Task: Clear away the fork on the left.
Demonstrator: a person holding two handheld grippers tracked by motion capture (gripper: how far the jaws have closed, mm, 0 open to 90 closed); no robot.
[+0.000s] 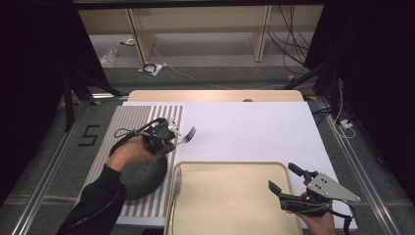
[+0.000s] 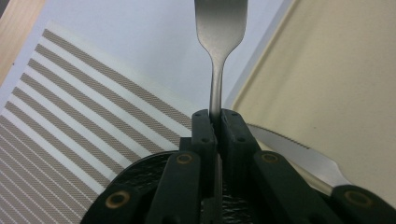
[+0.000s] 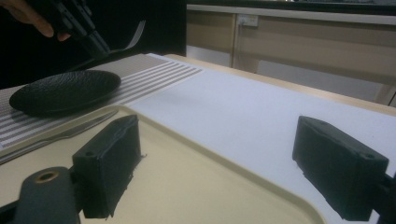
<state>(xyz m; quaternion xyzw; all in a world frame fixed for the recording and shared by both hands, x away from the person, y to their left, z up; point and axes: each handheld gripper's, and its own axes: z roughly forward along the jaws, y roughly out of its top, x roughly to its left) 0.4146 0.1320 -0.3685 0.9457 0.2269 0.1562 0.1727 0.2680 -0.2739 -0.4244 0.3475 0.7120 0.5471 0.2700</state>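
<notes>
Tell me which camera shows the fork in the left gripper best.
The left gripper view: the fork fills the middle, its handle pinched between the shut jaws of the left gripper. The high view shows it small, tines sticking out above the striped mat. The right gripper view catches a pale sliver of it at the top left.

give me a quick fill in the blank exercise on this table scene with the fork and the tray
1. The left gripper is shut on the handle of a silver metal ____.
2. The round black textured plate rests on the ____ placemat.
3. The silver knife lies along the left edge of the ____ plastic tray.
4. The jaws of the right gripper, above the tray, stand ____.

Missing words: fork; striped; beige; open
</notes>
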